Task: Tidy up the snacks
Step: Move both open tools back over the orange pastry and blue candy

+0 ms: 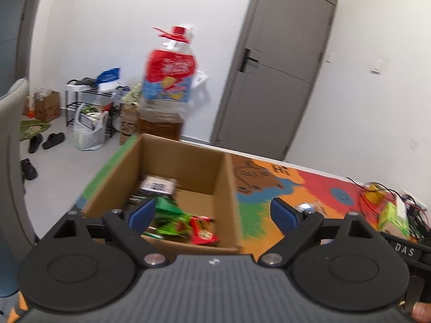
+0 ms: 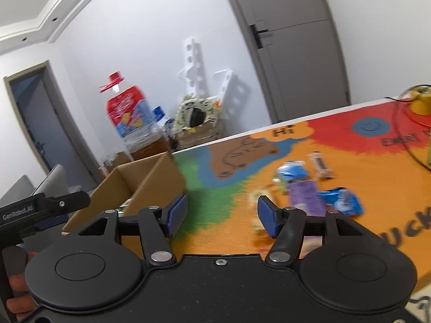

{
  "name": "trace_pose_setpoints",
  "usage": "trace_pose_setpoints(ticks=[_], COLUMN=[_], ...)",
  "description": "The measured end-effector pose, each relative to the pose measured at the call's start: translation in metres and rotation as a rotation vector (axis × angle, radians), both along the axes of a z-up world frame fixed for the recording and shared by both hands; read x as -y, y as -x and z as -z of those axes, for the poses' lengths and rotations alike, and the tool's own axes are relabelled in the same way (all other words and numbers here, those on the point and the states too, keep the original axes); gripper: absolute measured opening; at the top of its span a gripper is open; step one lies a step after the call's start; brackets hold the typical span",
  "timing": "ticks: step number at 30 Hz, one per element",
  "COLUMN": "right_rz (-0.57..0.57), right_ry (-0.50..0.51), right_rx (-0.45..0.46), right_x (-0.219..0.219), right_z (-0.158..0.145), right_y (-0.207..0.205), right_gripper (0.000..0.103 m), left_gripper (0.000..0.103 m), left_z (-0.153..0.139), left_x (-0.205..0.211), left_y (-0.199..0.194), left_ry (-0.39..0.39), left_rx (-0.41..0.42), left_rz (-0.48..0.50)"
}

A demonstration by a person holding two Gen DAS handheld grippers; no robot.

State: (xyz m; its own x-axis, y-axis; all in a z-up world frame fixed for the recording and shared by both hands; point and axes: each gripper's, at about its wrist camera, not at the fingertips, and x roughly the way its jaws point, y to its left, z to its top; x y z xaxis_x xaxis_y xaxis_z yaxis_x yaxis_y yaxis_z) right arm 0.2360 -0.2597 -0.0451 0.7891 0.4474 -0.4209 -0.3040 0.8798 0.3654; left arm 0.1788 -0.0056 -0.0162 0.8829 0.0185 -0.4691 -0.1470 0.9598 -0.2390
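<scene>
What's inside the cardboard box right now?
The cardboard box holds green snack packets, a red packet and a white-labelled pack further back. The near wall and the left gripper hide the front floor.

The worktop (image 2: 336, 177) is showing orange, red, green and blue patches. The brown cardboard box (image 1: 188, 158) is holding green and red packets (image 1: 186, 223). Blue pads are lining each black tool.
</scene>
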Motion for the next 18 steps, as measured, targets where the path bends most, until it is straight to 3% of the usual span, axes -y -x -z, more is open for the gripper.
trace_pose_setpoints(ticks=[18], right_rz=[0.122], right_ry=[-0.026], right_rx=[-0.014], right_x=[0.074], right_z=[0.013], right_y=[0.004], right_gripper=[0.058], left_gripper=[0.091], left_z=[0.01], left_x=[0.077], left_y=[-0.019], left_ry=[-0.011], left_rx=[-0.018], left_rz=[0.111])
